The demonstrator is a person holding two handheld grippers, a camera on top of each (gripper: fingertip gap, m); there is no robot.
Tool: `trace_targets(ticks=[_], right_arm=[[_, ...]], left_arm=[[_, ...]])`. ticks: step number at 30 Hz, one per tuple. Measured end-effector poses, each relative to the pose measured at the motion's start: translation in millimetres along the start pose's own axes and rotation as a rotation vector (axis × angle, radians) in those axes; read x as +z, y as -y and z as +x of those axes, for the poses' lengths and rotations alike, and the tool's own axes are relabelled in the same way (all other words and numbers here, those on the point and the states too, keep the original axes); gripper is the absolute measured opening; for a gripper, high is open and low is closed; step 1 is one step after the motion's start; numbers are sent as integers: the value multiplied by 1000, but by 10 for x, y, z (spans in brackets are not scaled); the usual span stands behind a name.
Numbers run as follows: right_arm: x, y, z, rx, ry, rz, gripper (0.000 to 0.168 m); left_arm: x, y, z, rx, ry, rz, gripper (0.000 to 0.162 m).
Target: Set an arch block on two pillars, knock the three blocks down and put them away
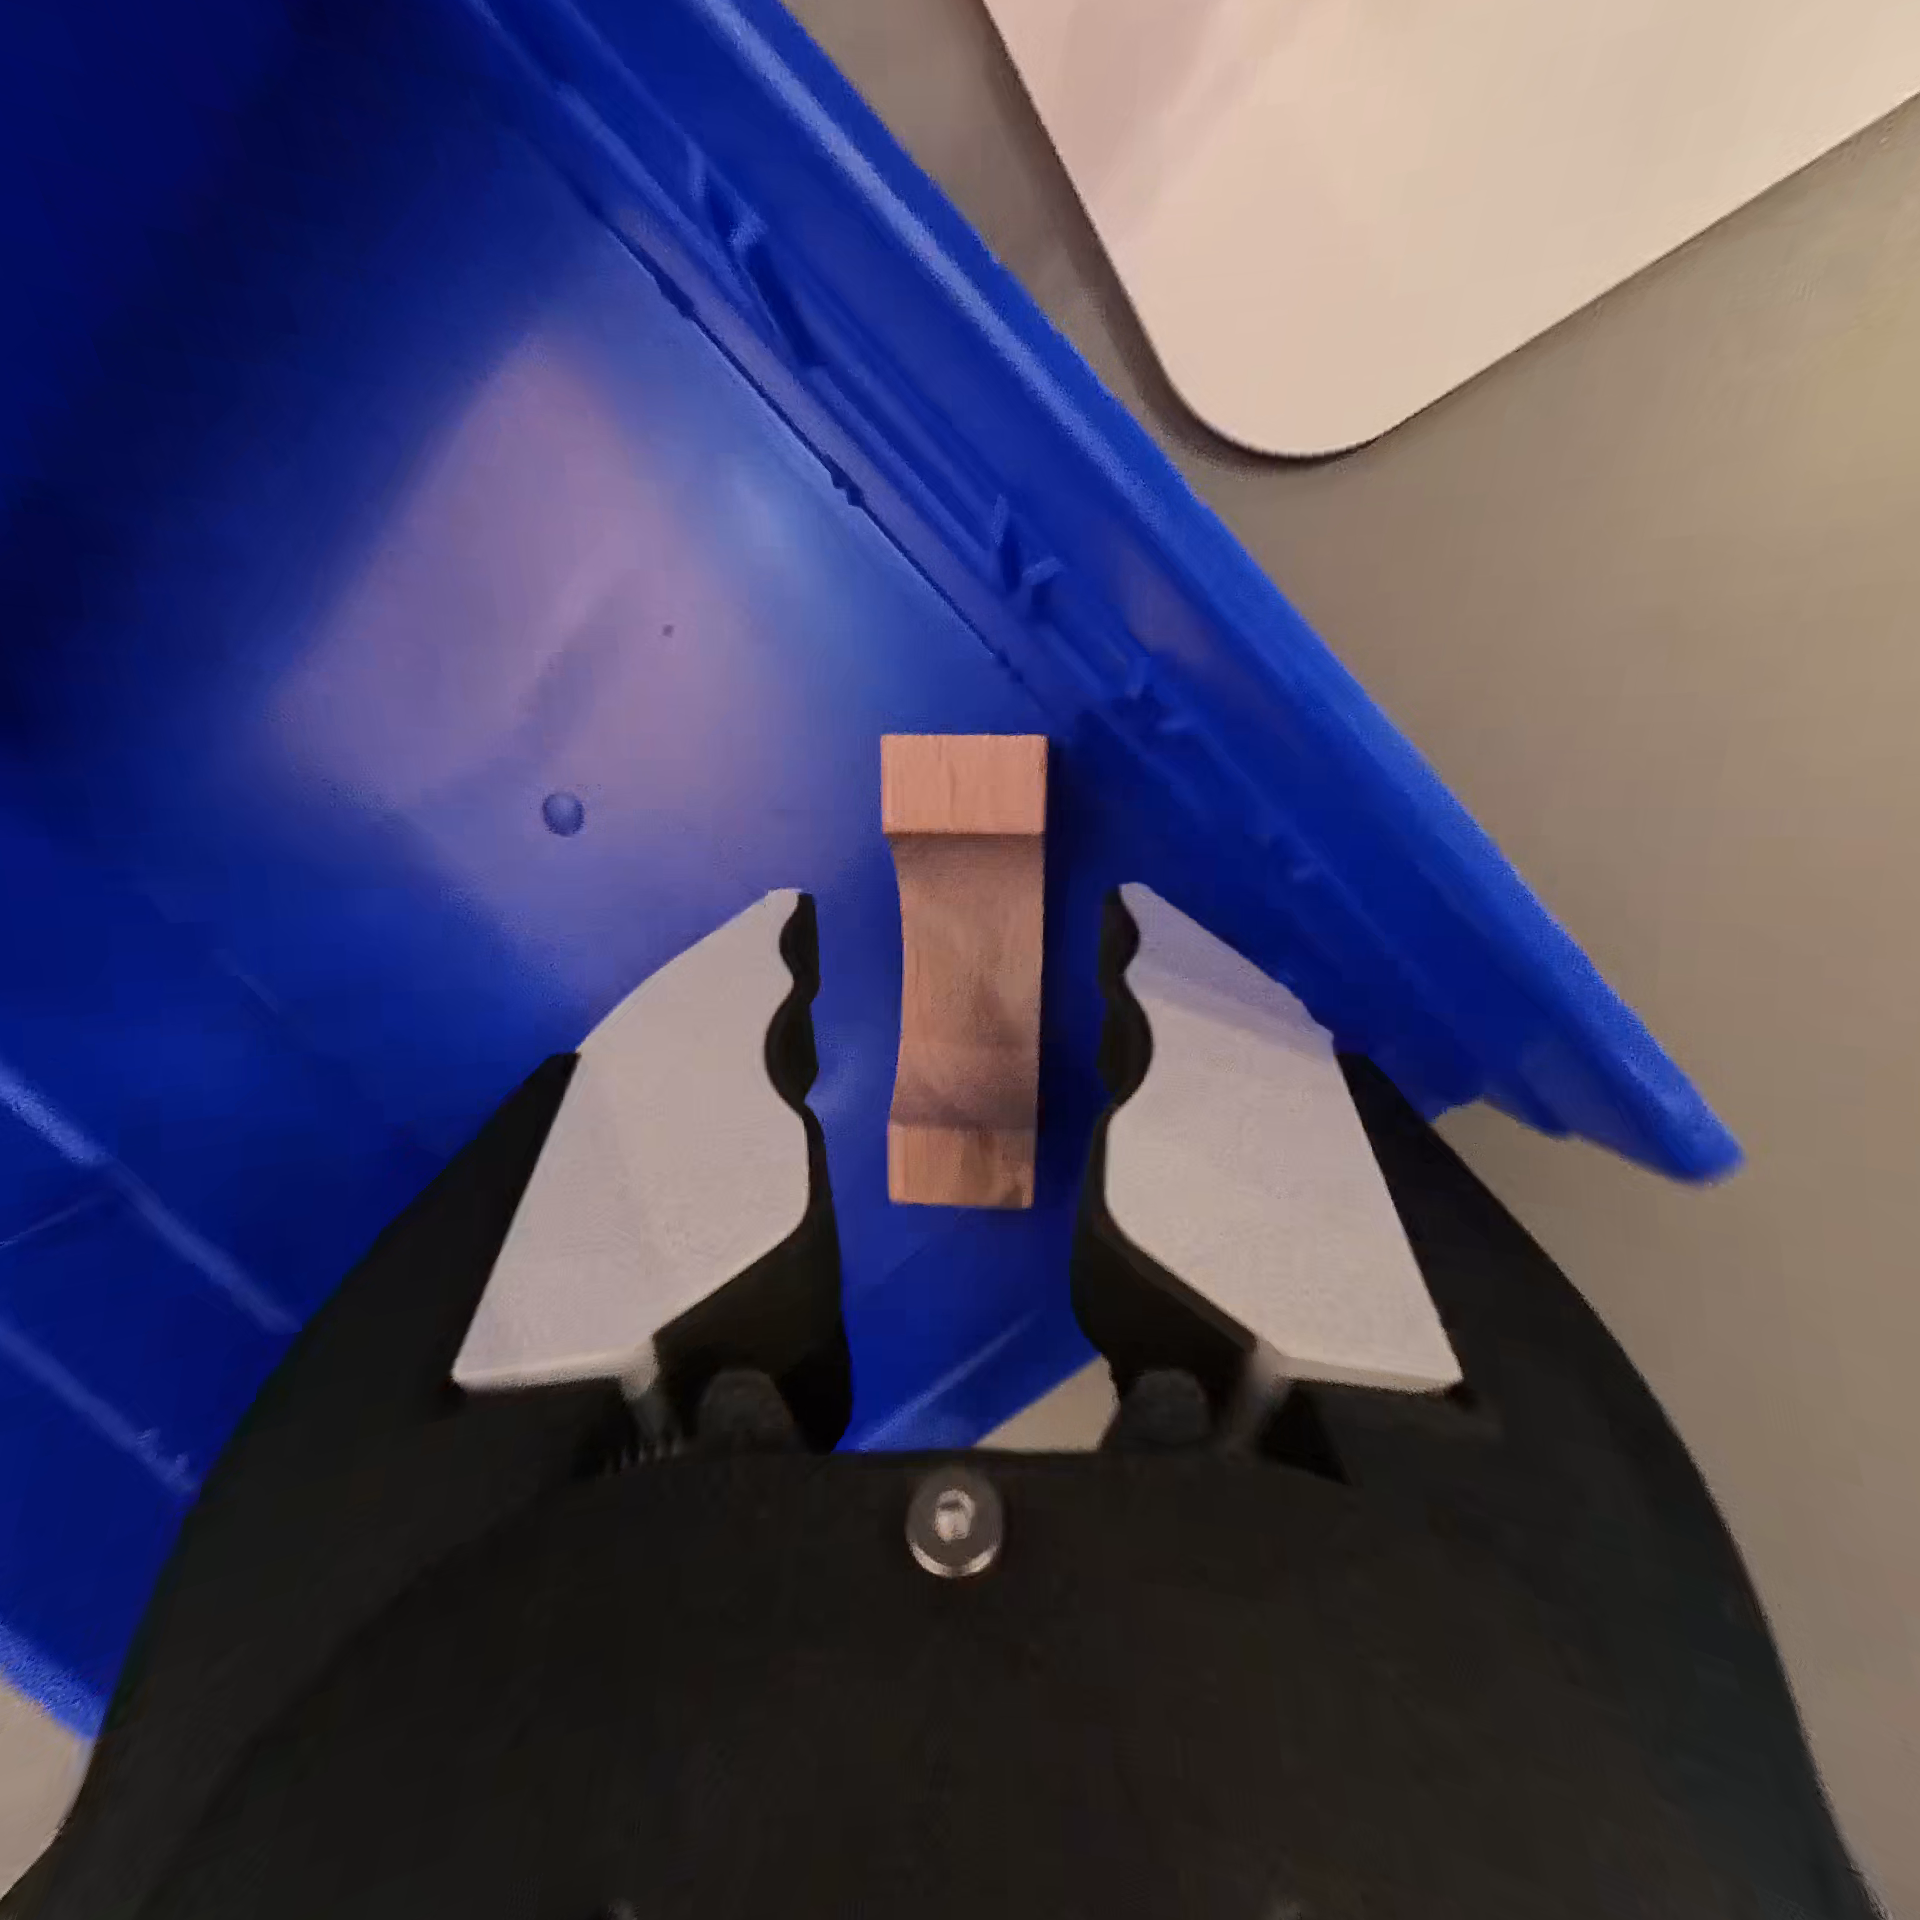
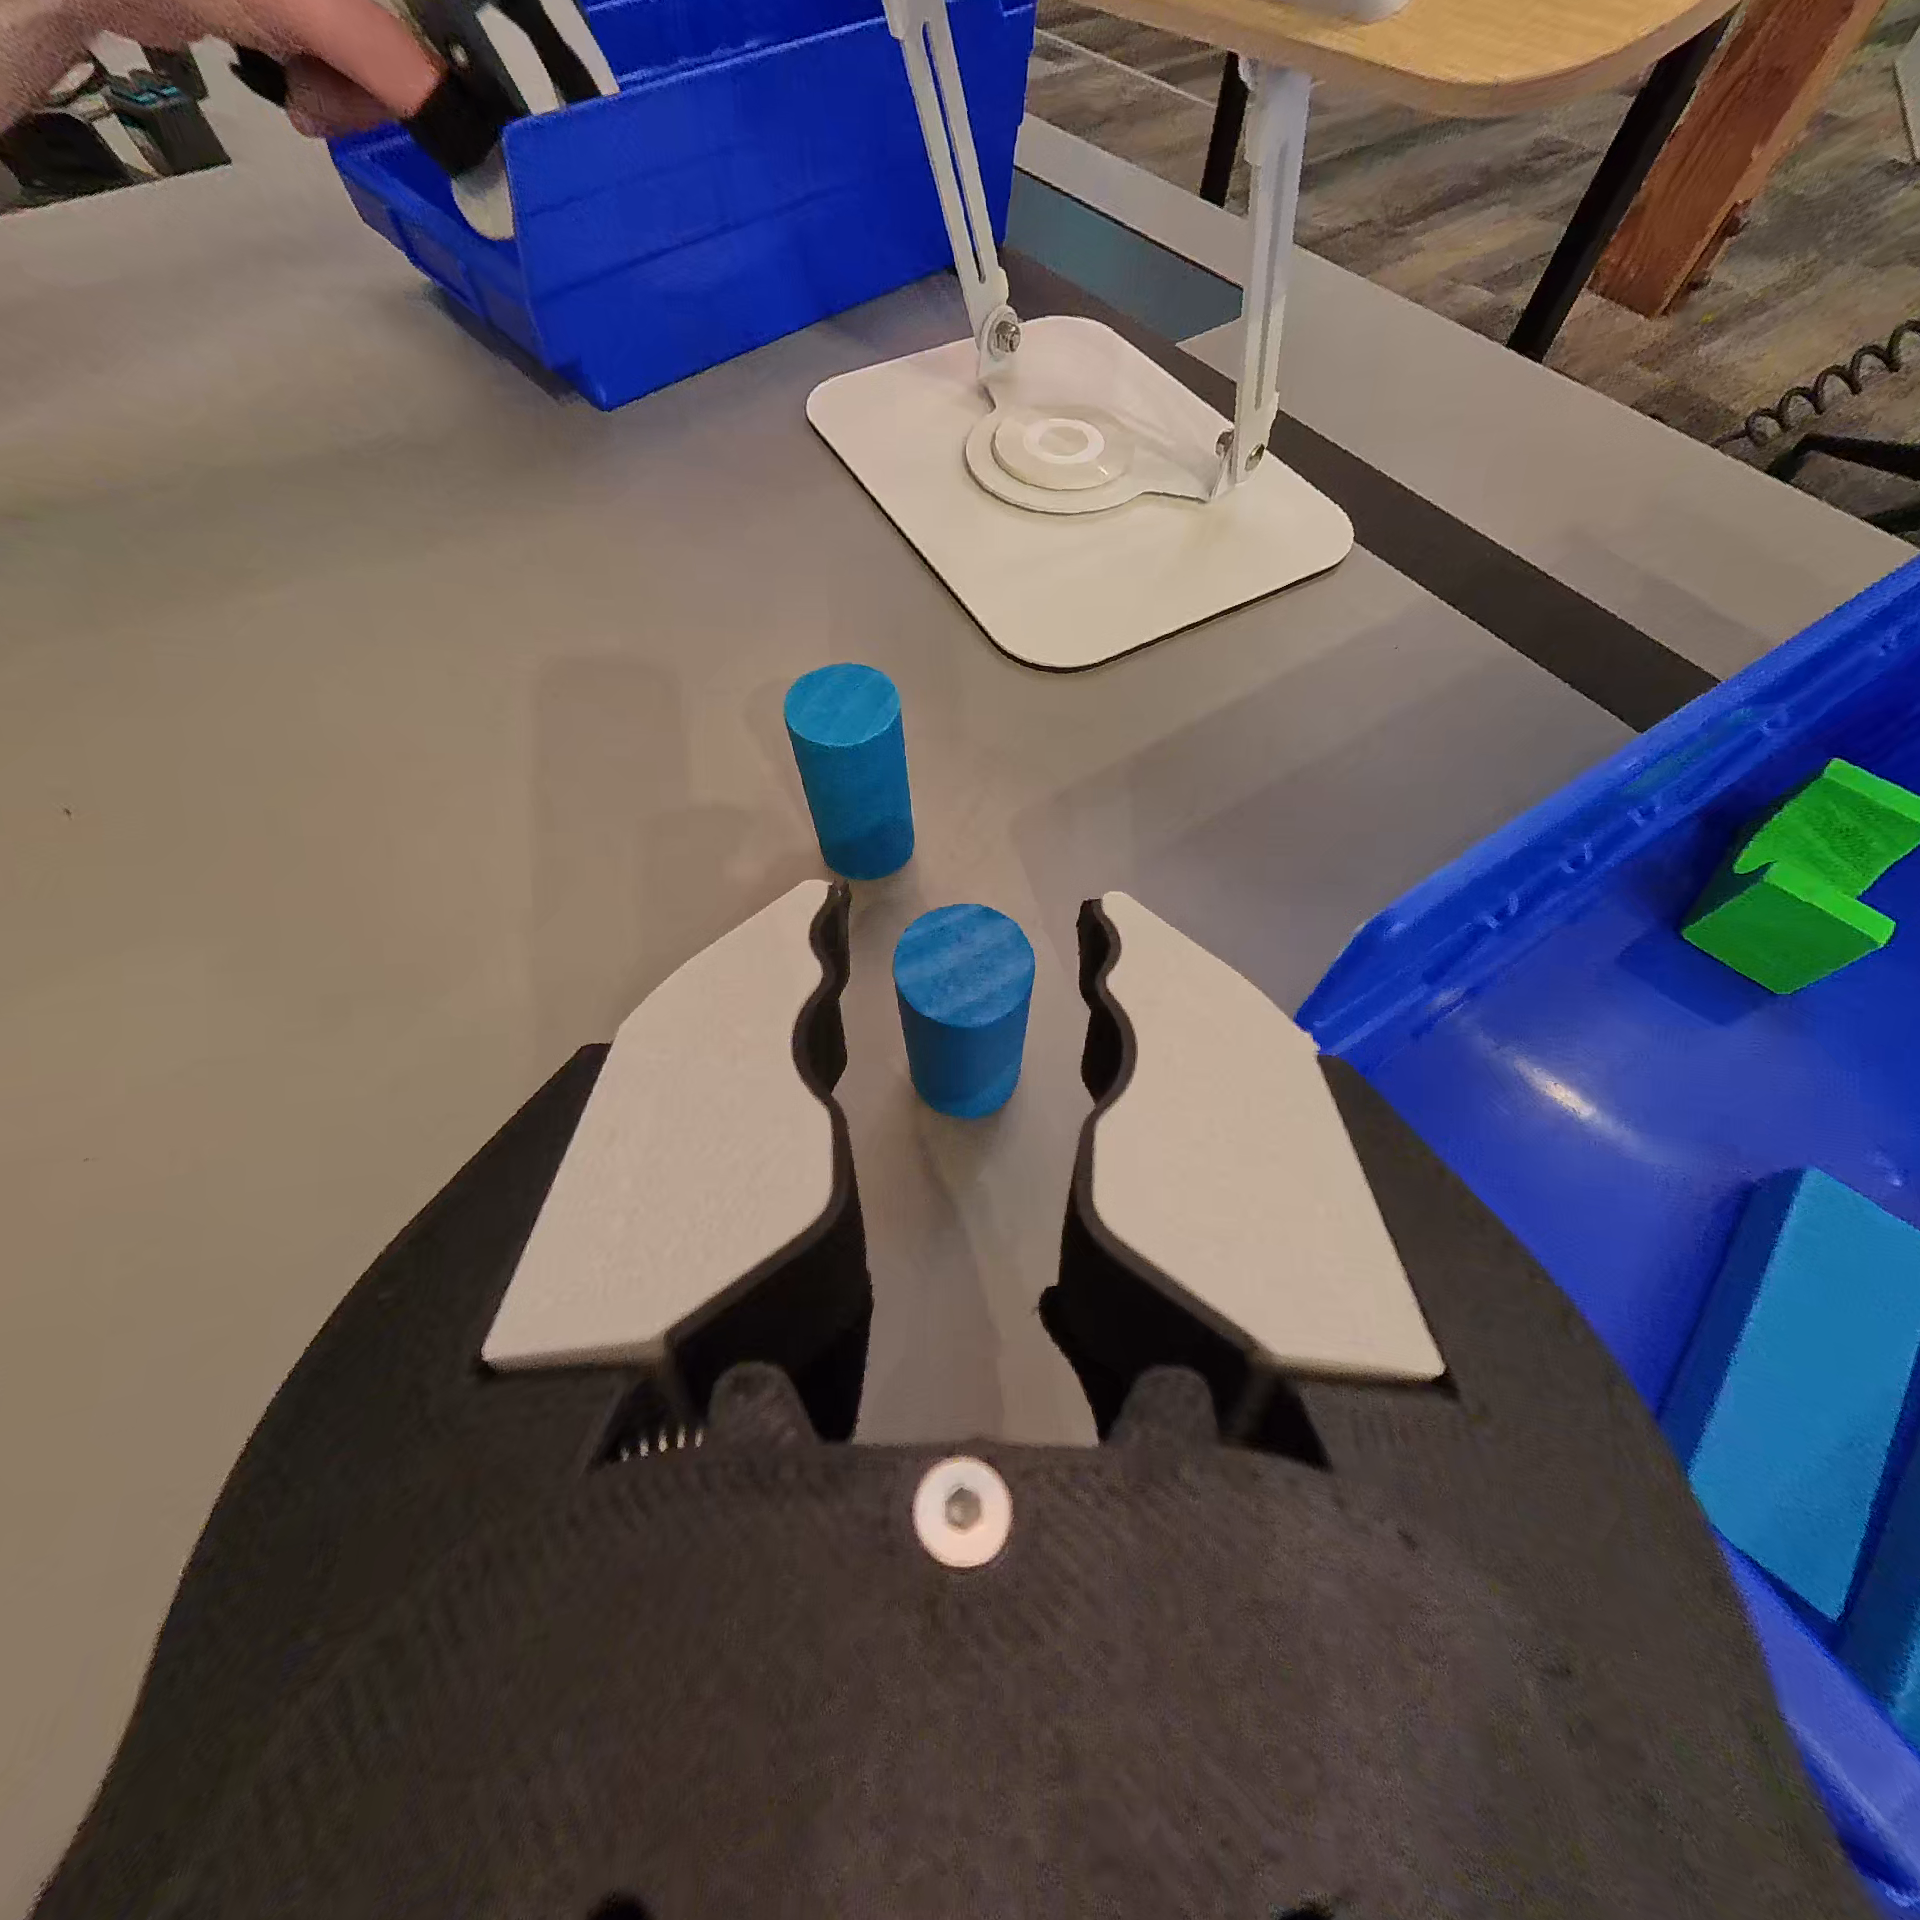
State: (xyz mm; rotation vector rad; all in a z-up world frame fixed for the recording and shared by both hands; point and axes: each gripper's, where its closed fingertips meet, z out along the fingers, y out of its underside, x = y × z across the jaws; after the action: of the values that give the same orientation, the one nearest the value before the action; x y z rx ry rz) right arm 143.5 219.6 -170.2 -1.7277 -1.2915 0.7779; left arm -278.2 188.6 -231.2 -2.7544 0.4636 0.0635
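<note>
- left wrist view: left gripper (image 1: 956,1049) fingers spread, gripping nothing; wooden arch (image 1: 964,971) sits between them untouched, over the bin (image 1: 436,582) floor.
- right wrist view: right gripper (image 2: 961,1029) fingers spread around the near pillar (image 2: 964,1013), not touching; far pillar (image 2: 850,771) upright at 11 o'clock on the tabletop (image 2: 312,727).
- second bin (image 2: 1538,1039) at 3 o'clock holds a green block (image 2: 1808,894).

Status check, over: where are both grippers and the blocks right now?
Left gripper open inside blue plastic bin, straddling natural wooden arch block. Right gripper open around nearer blue wooden cylinder pillar; farther blue pillar upright. Nothing blocking.
</note>
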Motion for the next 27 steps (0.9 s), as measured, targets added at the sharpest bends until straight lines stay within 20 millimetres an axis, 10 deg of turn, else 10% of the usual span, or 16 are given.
trace_targets(ticks=[9, 15, 21, 27], right_arm=[[-43, 29, 10, -24, -13, 14, 42], [-220, 544, -318, -161, -35, 148, 44], [150, 1201, -1292, -199, 263, 229, 52], [627, 1595, -1762, -78, 509, 269, 53]], left_arm=[[75, 64, -92, -37, -12, 66, 30], [-948, 271, -20, -157, -143, 641, 30], [-2051, 336, 1032, -51, -559, 1206, 30], [-2282, 453, 2014, -5, -887, 1356, 30]])
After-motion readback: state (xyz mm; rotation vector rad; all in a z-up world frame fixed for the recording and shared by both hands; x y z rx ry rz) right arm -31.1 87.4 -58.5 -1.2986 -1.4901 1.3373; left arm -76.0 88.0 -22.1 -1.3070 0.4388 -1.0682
